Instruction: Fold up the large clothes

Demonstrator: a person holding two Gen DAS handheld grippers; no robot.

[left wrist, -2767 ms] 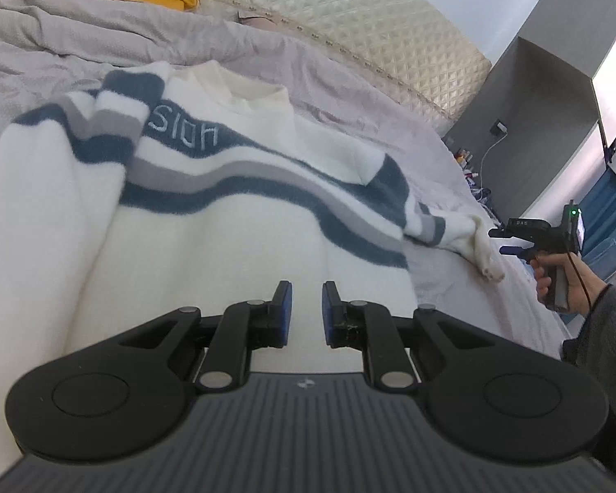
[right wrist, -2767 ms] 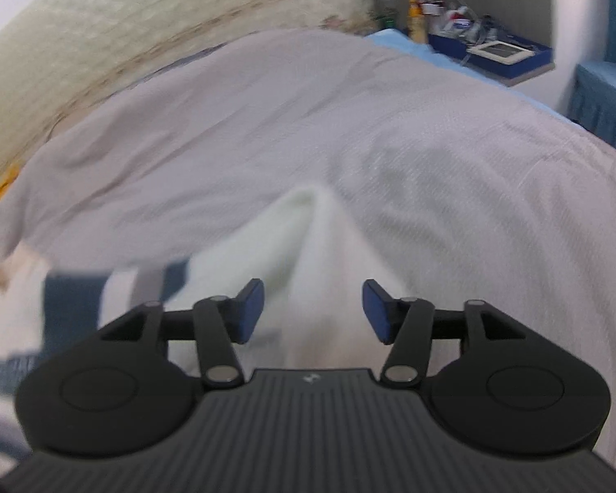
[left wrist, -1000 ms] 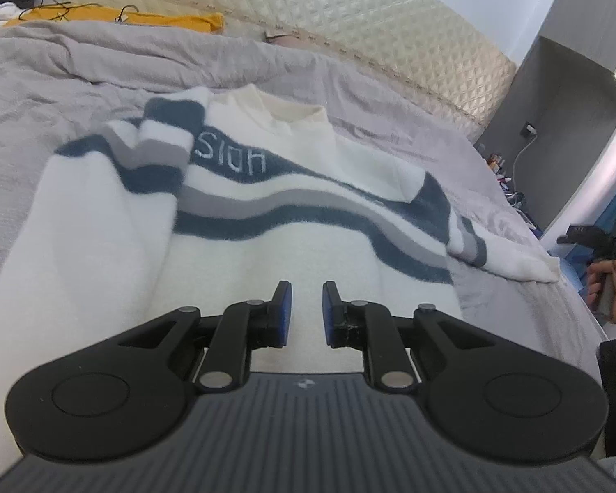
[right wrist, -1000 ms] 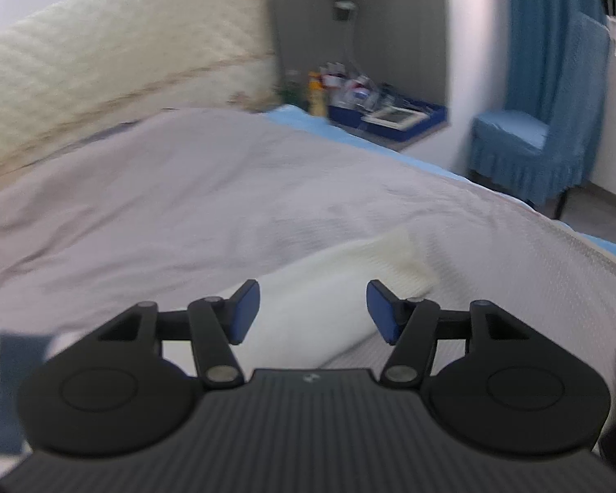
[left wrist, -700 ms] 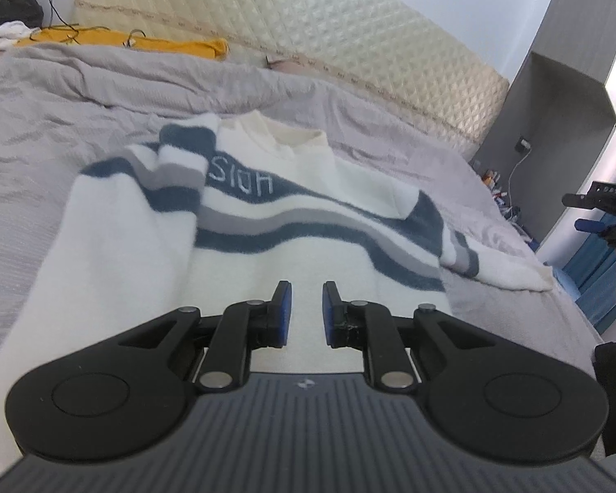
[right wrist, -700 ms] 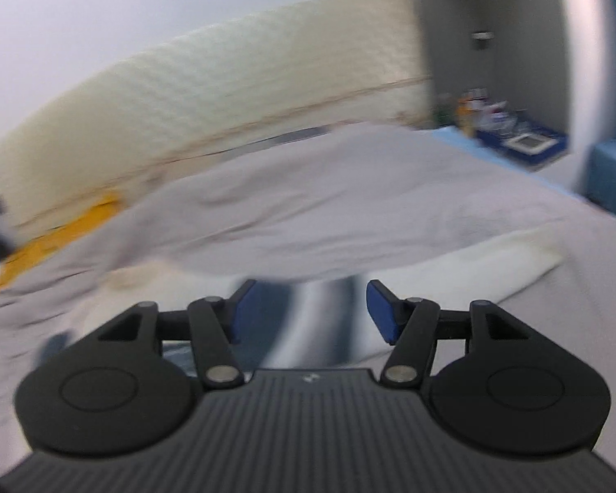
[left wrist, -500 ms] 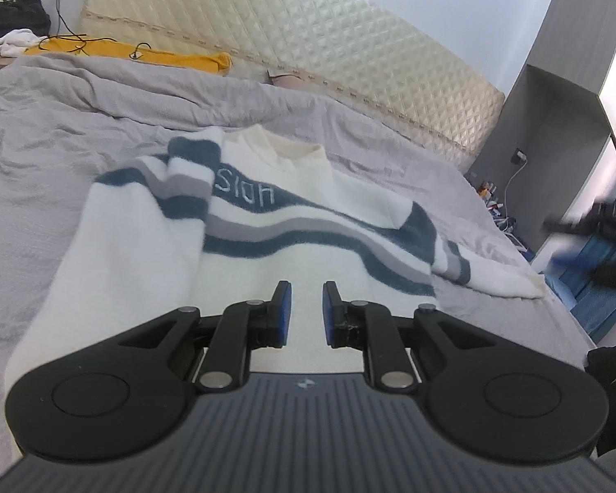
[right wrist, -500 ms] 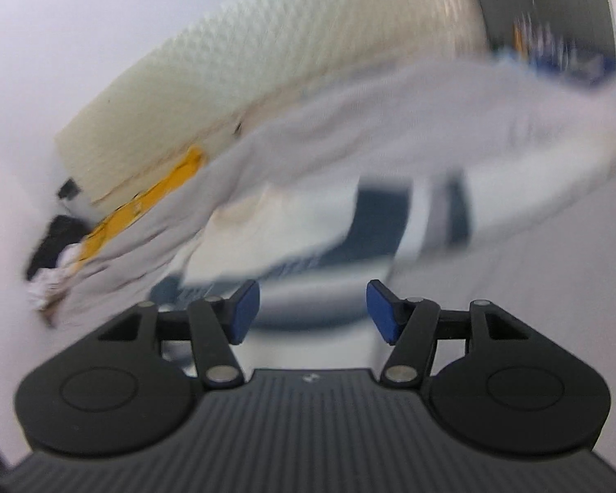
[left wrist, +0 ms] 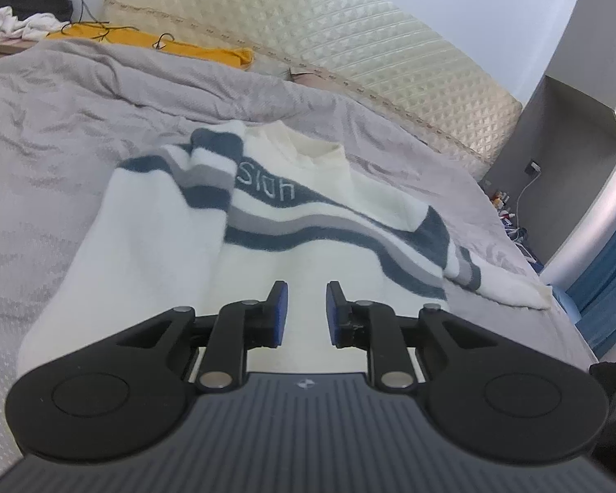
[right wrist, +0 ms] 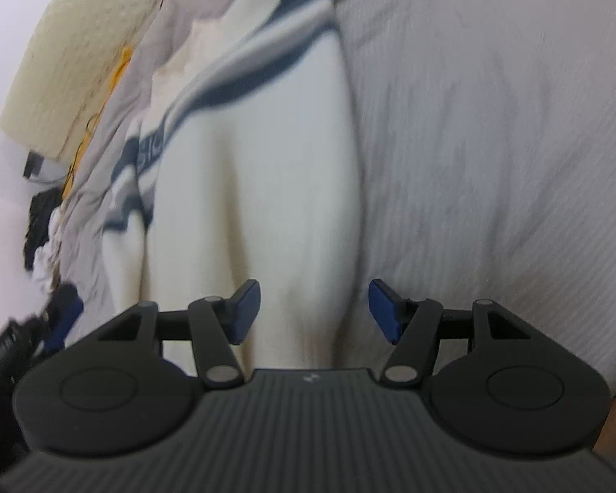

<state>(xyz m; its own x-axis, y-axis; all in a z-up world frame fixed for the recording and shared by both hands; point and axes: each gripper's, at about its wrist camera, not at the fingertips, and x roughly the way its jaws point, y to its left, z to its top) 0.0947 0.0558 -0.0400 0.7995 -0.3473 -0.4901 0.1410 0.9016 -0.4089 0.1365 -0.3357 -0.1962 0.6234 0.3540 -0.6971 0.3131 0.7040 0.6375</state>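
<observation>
Both my grippers empty over striped sweater on bed

Sweater (left wrist: 308,254) lies flat on grey bedcover (left wrist: 41,156), collar at 12 o'clock, one sleeve trailing to 3. My left gripper (left wrist: 306,314) hovers w/ narrow gap; right gripper (right wrist: 314,310) spread wide above hem, view blurred, gripping nothing.

Left wrist view: bright, even daylight, sharp; fisheye bends the headboard (left wrist: 349,37) toward 12 o'clock. Right wrist view: motion-blurred throughout, sweater (right wrist: 267,189) smeared, soft shadows.
</observation>
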